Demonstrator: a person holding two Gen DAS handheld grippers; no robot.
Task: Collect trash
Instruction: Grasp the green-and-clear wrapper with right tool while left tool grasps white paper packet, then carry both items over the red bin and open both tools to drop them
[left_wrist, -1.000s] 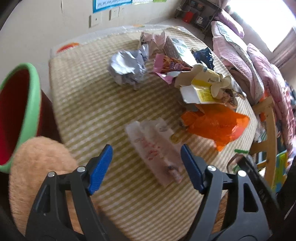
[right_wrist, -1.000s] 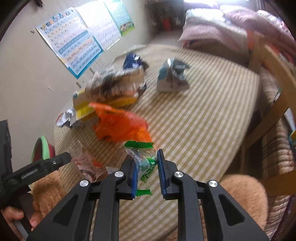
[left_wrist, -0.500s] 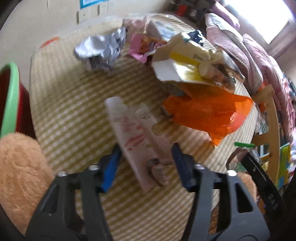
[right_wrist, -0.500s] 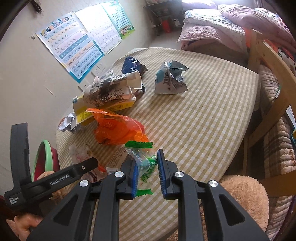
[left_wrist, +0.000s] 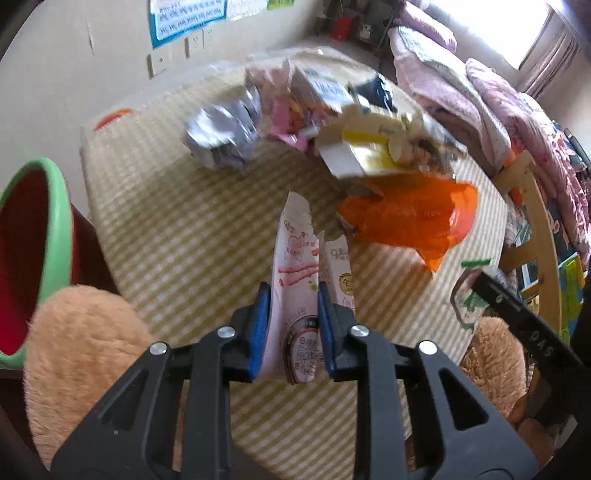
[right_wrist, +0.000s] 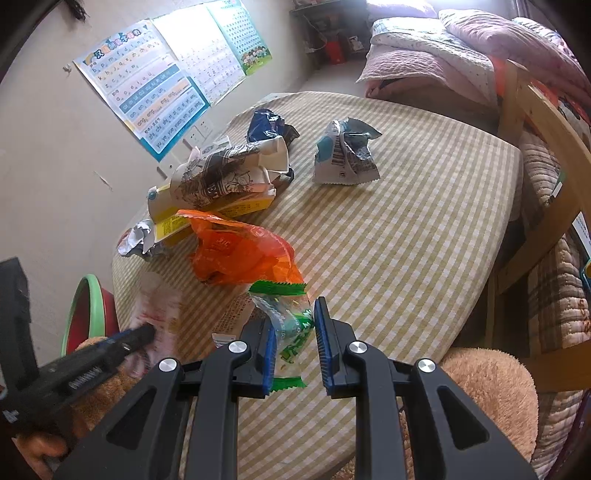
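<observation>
At your far left stands the red bin with its green rim; your left gripper, jaws just closed, pinches the pink-and-white wrapper above the checked table, while your right gripper clamps the green-and-clear wrapper

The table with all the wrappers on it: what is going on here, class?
A person is clearing litter off a checked table with a gripper in each hand. The left gripper has just closed on a pink-and-white wrapper near the table's edge. The right gripper is shut on a green-and-clear wrapper. An orange bag, a yellow carton, crumpled paper and other wrappers lie on the table. A red bin with a green rim stands beside it.
</observation>
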